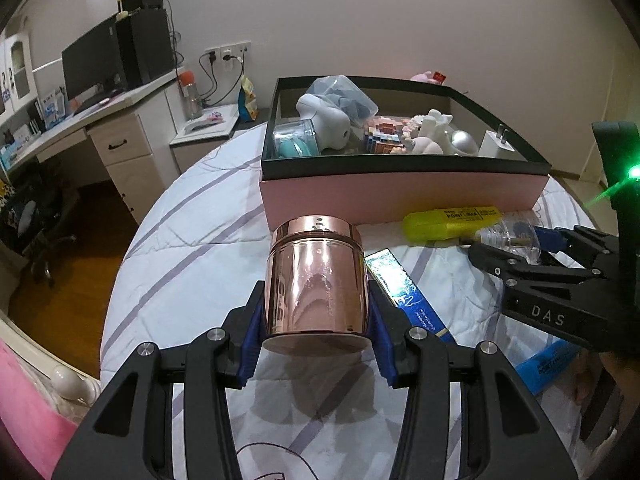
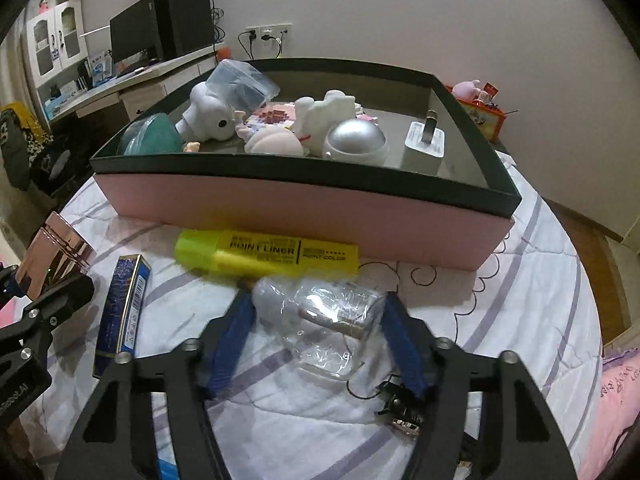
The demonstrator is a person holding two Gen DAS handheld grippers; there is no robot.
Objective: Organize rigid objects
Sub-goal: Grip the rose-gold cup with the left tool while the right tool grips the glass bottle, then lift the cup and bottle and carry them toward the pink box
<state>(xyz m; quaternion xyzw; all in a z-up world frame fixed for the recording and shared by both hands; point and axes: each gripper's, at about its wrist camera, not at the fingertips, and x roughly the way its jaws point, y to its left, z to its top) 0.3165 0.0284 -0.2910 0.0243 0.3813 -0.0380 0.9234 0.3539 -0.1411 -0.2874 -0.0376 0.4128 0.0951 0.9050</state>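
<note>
Mostly done — the box (image 2: 304, 216) already holds figurines, a silver ball and a charger. Left out on the quilt-covered counter (image 2: 520, 300): the yellow highlighter (image 2: 268, 255) just before the box, a blue carton (image 2: 124, 312), a small circuit board (image 2: 400, 404). The copper jar (image 1: 318, 284) is clamped in the left tongs (image 1: 316, 344), lifted near the box. The clear plastic packet (image 2: 320, 316) lies between the right tongs (image 2: 318, 328), jaws partly closed — pad contact cannot be told. Packet contents are hard to make out; another blue item is cut off.
</note>
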